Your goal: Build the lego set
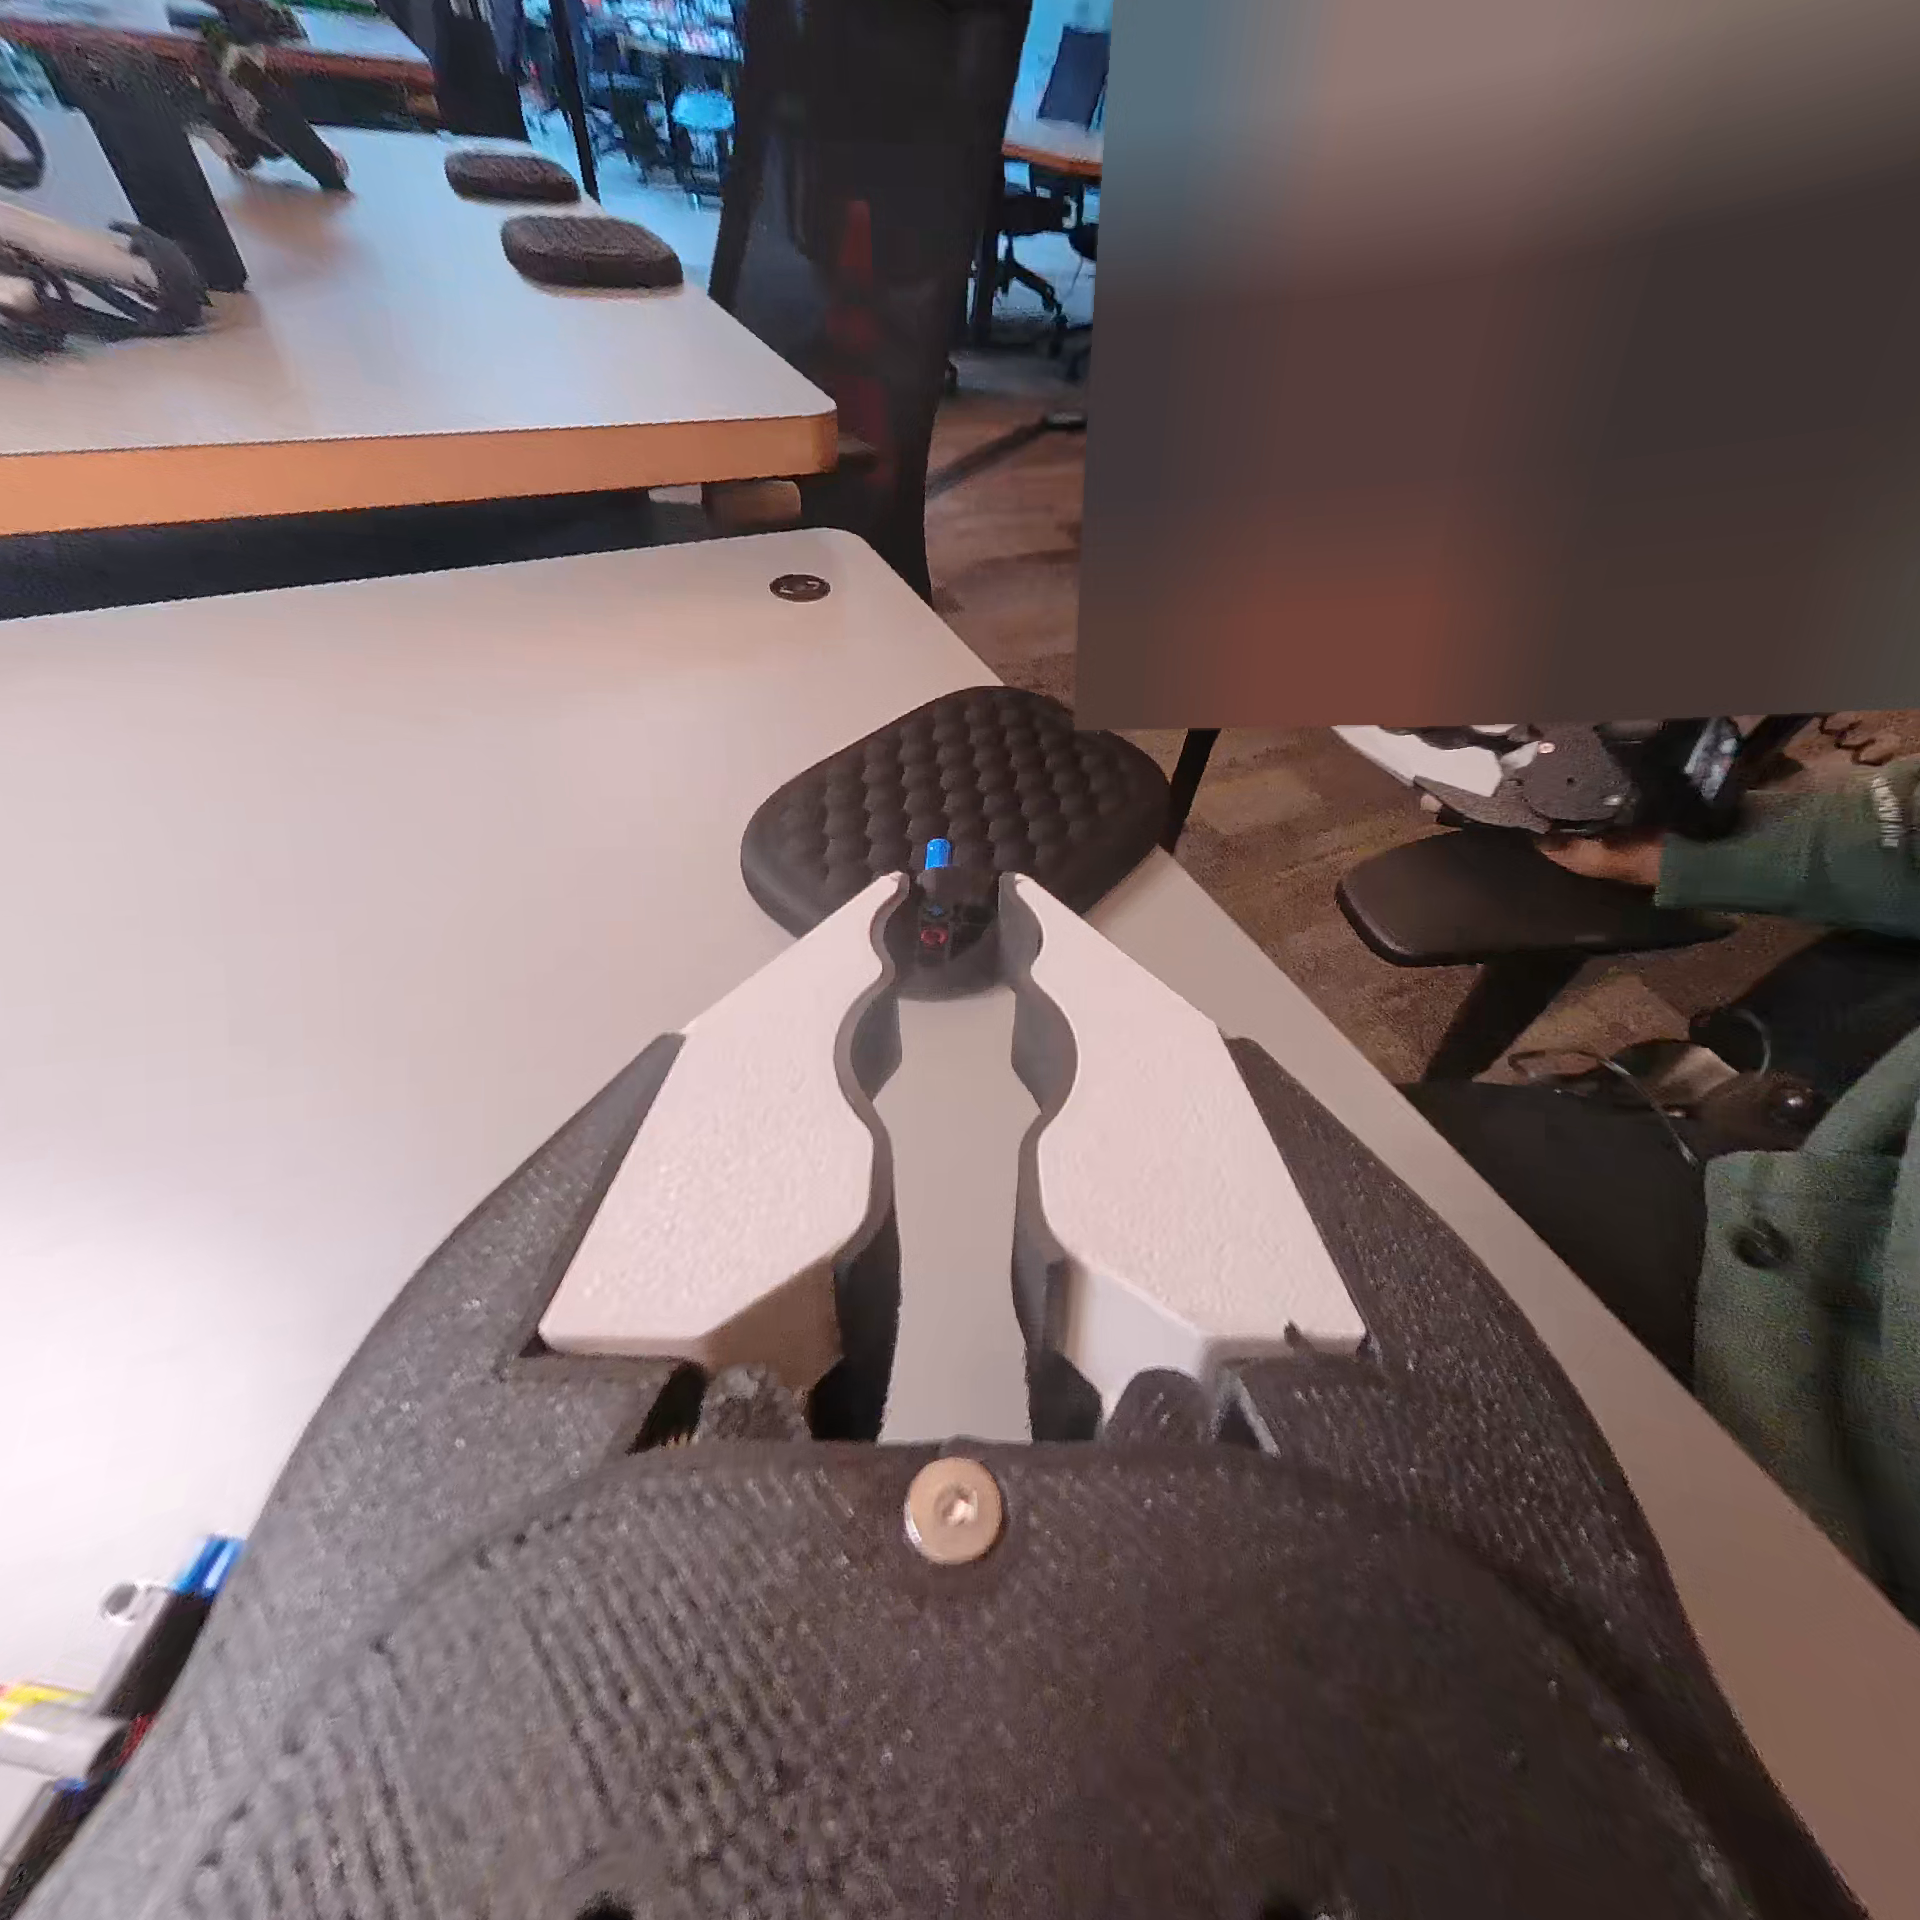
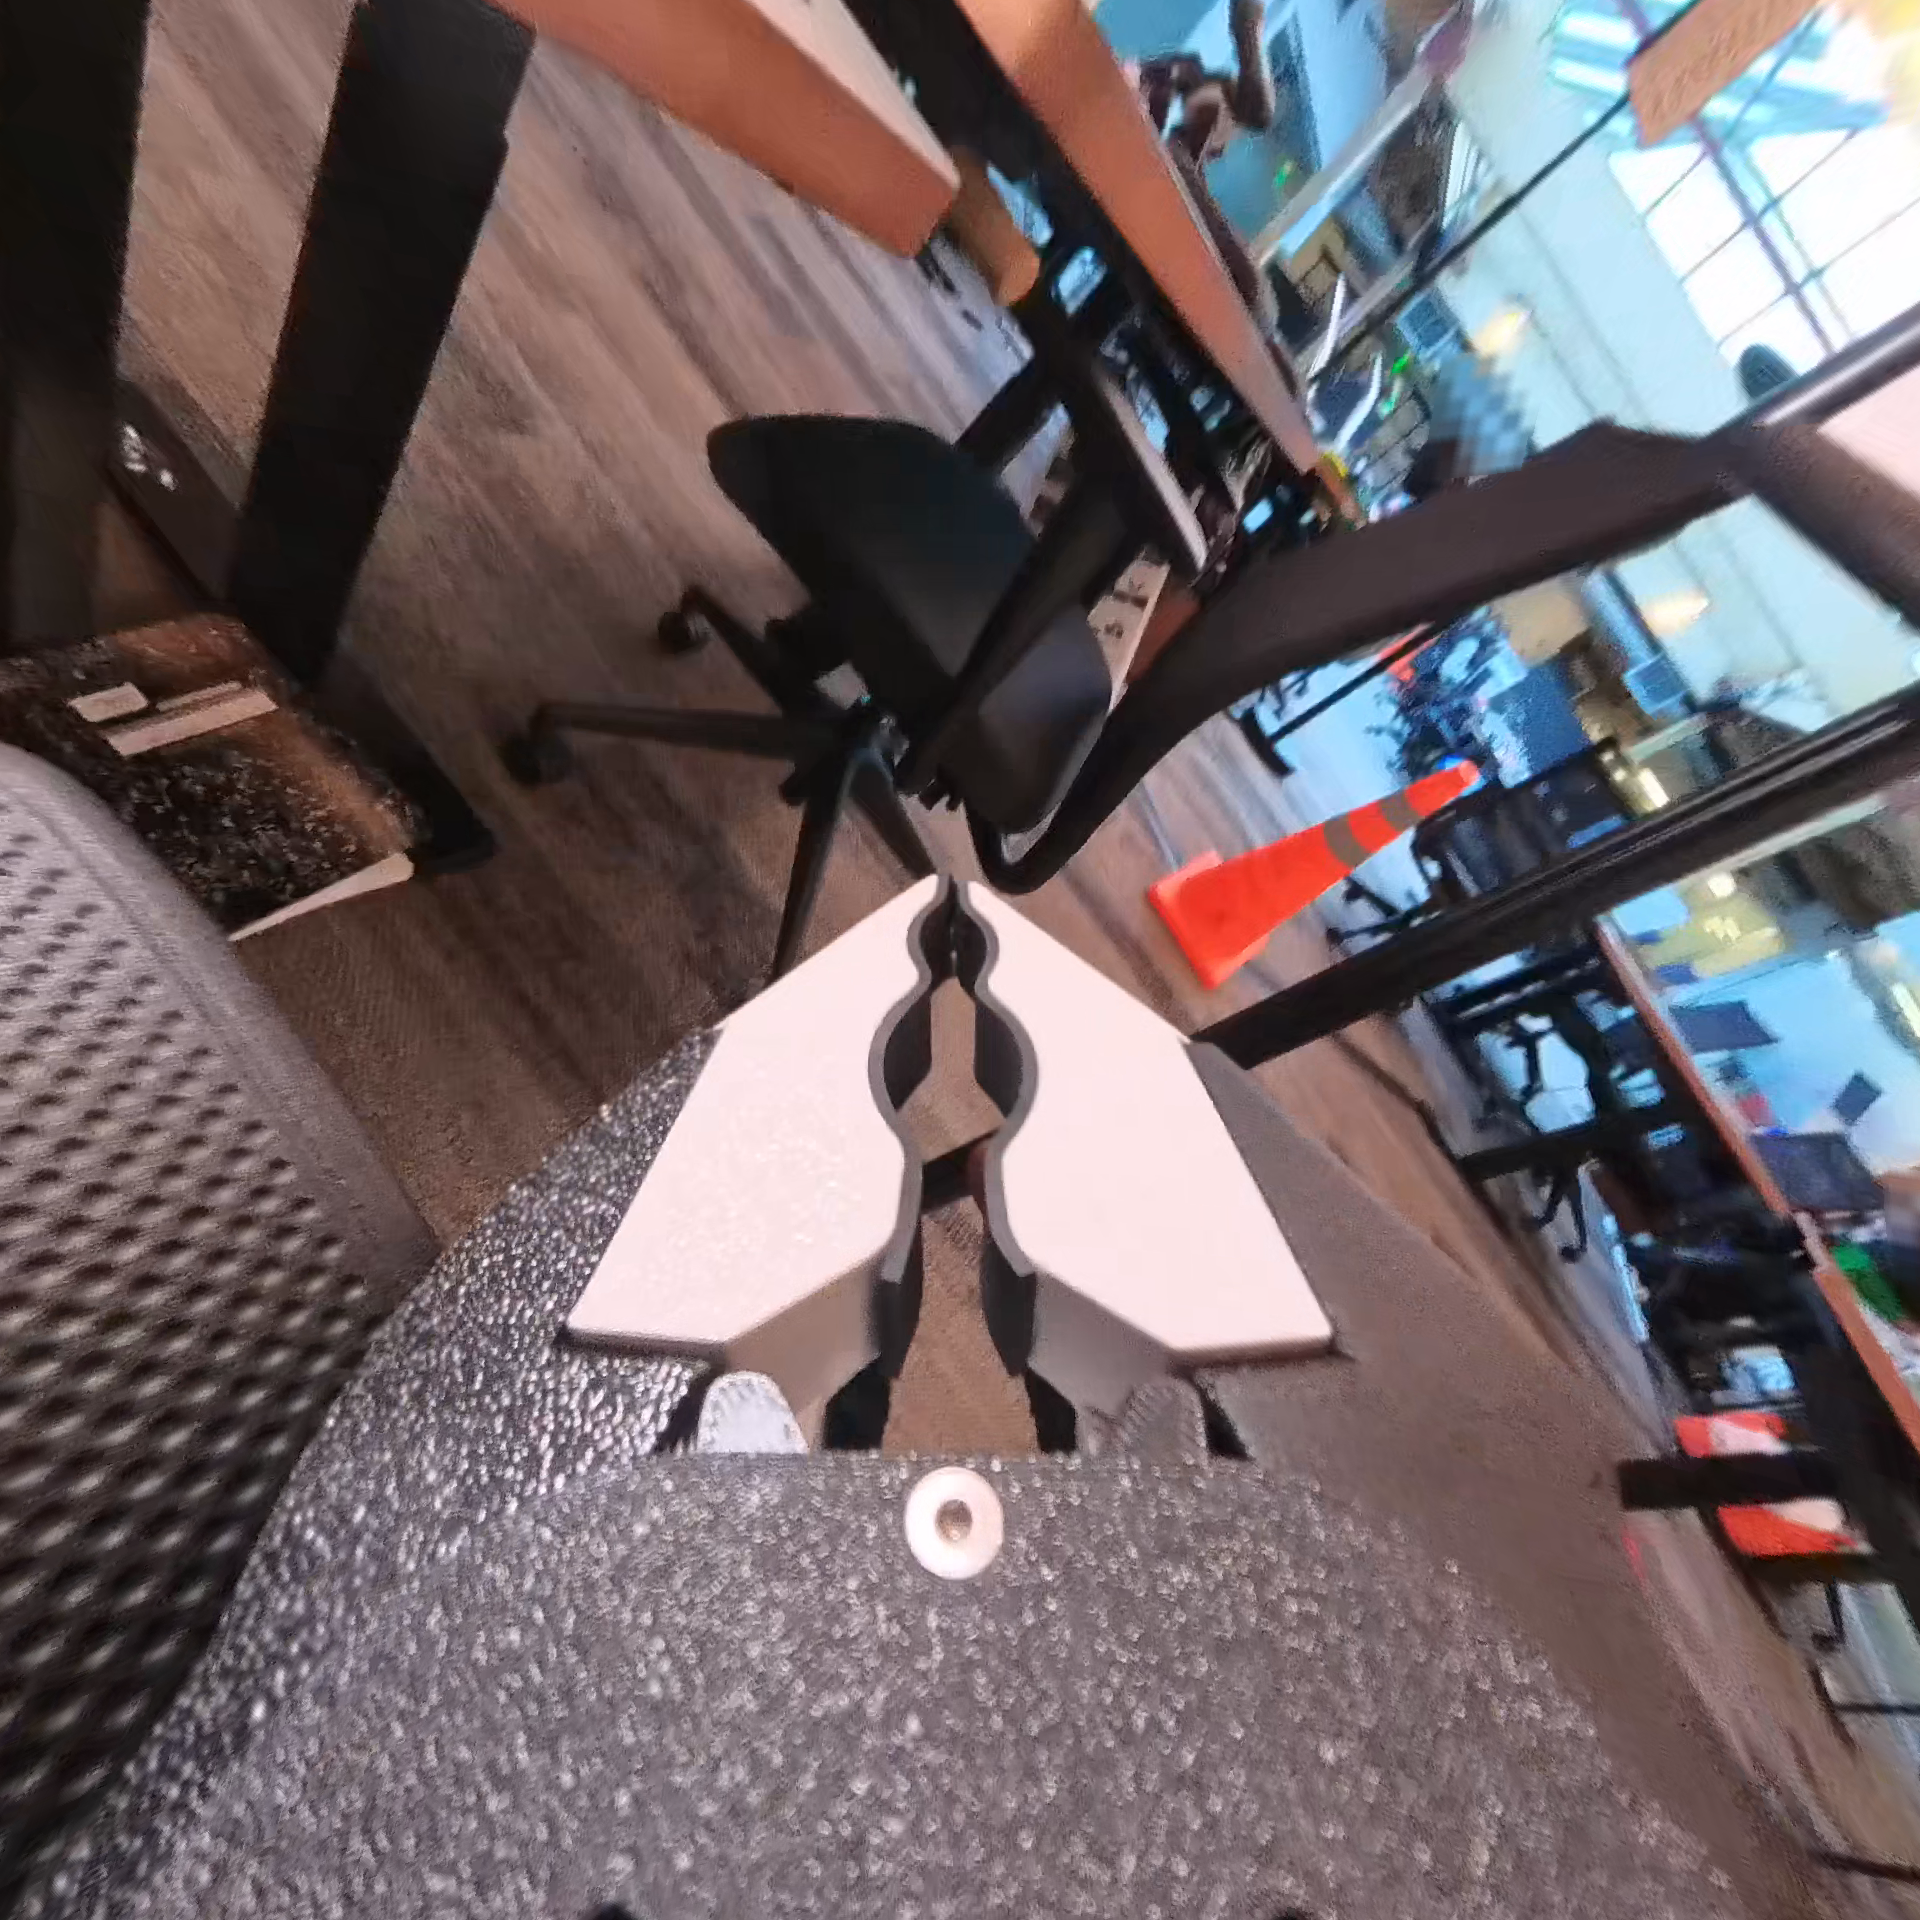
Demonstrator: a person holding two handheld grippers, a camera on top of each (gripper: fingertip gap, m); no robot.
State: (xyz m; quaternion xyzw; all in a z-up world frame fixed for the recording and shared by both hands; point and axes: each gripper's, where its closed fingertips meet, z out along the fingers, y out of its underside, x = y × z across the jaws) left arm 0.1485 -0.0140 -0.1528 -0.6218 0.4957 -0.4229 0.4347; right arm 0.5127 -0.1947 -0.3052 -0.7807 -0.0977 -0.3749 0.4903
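Note:
In the left wrist view my left gripper [image 1: 956, 894] has its white fingers [image 1: 758, 1143] closed around a small black lego assembly [image 1: 940, 935]. The assembly has a blue pin [image 1: 937, 855] sticking up and a red part on its face. It sits low over the grey table [image 1: 416, 935], near the table's right edge and just in front of a black dimpled pad [image 1: 966, 779]. In the right wrist view my right gripper [image 2: 948, 894] is shut with its tips touching and nothing visible between them. It is tilted and points off the table towards the floor.
Loose lego parts [image 1: 197, 1579] lie at the table's near left. A person in a green sleeve [image 1: 1808, 862] sits to the right. A second table [image 1: 416, 343] with black pads stands behind. The right wrist view shows an office chair [image 2: 894, 582] and an orange cone [image 2: 1309, 862].

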